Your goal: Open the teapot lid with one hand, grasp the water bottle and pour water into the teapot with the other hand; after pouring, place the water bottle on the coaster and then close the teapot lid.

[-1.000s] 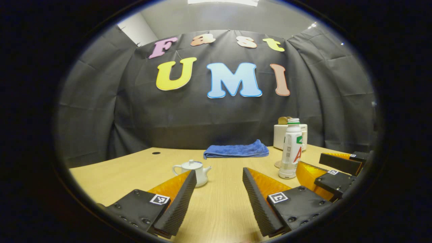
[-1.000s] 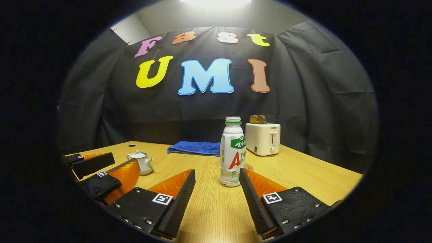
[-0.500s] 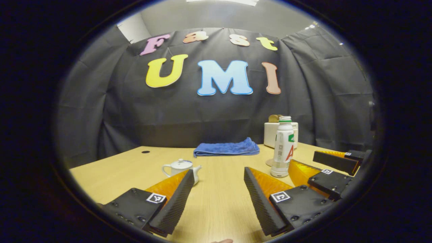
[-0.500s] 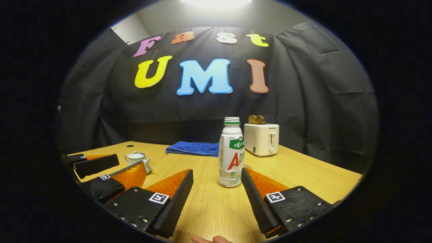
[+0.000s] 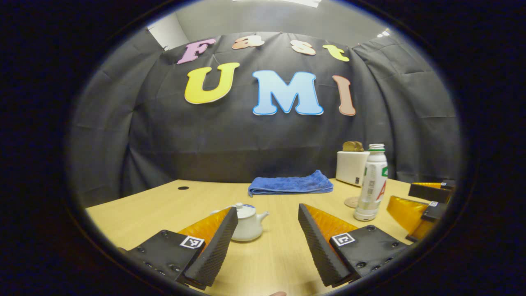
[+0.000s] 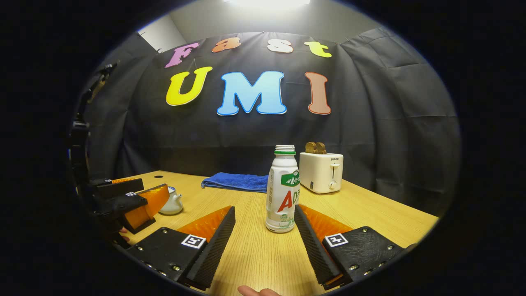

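Observation:
A small white teapot (image 5: 248,225) with its lid (image 5: 242,210) on stands on the wooden table, just ahead of my left gripper (image 5: 267,209). The left finger partly covers it. That gripper is open and holds nothing. The white water bottle (image 6: 282,193) with a green and red label stands upright right in front of my right gripper (image 6: 264,209), which is open and apart from it. A round coaster (image 5: 352,202) lies beside the bottle (image 5: 372,183). In the right gripper view, the teapot (image 6: 172,204) sits at the left behind the left gripper (image 6: 131,197).
A folded blue towel (image 5: 290,184) lies at the back of the table (image 5: 135,209). A white toaster (image 6: 322,172) with bread in it stands at the back right. The right gripper (image 5: 427,201) shows at the right of the left gripper view.
My left gripper has moved closer to the teapot, which now looks larger and sits between the fingers' line. The right gripper has edged slightly toward the bottle. Both stay open.

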Available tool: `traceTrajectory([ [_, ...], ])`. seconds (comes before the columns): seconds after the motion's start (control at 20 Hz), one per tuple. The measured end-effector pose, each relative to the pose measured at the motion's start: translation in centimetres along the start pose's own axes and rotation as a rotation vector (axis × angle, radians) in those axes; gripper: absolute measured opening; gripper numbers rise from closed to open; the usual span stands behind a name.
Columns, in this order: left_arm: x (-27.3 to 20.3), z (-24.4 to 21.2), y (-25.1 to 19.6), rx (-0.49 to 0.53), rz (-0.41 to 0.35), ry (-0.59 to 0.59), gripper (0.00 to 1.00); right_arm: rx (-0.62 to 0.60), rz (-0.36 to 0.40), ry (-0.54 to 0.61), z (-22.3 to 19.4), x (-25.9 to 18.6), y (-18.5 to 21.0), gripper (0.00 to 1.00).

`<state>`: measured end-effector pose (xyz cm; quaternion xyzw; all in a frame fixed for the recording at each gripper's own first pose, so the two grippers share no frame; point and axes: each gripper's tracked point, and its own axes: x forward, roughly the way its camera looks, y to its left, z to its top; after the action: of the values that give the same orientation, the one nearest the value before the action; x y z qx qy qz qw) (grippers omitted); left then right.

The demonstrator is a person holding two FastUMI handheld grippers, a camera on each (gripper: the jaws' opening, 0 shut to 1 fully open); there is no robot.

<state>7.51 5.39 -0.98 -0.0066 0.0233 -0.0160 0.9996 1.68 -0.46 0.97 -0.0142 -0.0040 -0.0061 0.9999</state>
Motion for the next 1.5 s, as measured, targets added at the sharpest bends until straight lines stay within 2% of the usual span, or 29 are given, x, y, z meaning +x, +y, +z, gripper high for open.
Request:
traceTrajectory([
  [0.15,2.8,-0.4,2.6,-0.035,0.027,0.032,1.0,-0.006,0.008,-0.007,0.6,0.7,0.1,0.9],
  [0.3,5.2,-0.3,3.9,-0.022,0.037,0.036,1.0,-0.012,0.021,0.0,0.6,0.9,0.2,0.9],
  [0.5,7.4,0.8,4.3,0.0,0.035,0.014,1.0,-0.005,0.017,0.009,0.3,1.1,-0.1,0.9],
  [0.8,9.6,-0.7,4.1,0.01,0.02,0.058,1.0,0.012,0.001,0.015,0.2,1.2,-0.8,0.9],
  [0.85,9.8,-0.8,4.1,0.018,0.025,0.053,0.92,0.015,0.002,0.013,0.2,1.3,-0.9,0.9],
  [0.95,9.6,-0.4,4.1,0.023,0.024,0.05,0.84,0.018,0.004,0.009,0.3,1.4,-0.9,0.9],
  [1.0,9.9,-0.5,4.1,0.024,0.022,0.053,0.75,0.022,0.007,0.009,0.4,1.5,-0.9,0.9],
  [1.05,9.9,-0.7,4.2,0.023,0.028,0.061,0.62,0.025,0.01,0.009,0.4,1.5,-0.8,0.9],
  [1.1,9.9,-0.8,4.2,0.016,0.021,0.067,0.55,0.028,0.012,0.01,0.4,1.5,-0.9,0.9],
  [1.15,10.0,-1.0,3.6,0.018,-0.001,0.073,0.4,0.029,0.014,0.01,0.3,1.6,-0.9,0.9],
  [1.2,10.1,-0.9,3.3,0.028,-0.019,0.079,0.34,0.029,0.022,0.011,0.2,1.6,-0.8,0.9],
  [1.25,10.4,-1.9,3.5,0.045,-0.002,0.074,0.27,0.028,0.031,0.013,0.1,1.6,-0.8,0.9],
  [1.3,10.2,-0.6,3.8,0.056,0.009,0.071,0.21,0.026,0.037,0.018,0.0,1.7,-0.8,0.9],
  [1.45,10.4,-1.0,3.7,0.055,0.004,0.082,0.19,0.021,0.046,0.03,-0.2,1.8,-1.1,0.9],
  [1.5,10.4,-0.9,3.7,0.057,0.004,0.082,0.14,0.014,0.041,0.029,-0.1,1.9,-1.4,0.9],
])
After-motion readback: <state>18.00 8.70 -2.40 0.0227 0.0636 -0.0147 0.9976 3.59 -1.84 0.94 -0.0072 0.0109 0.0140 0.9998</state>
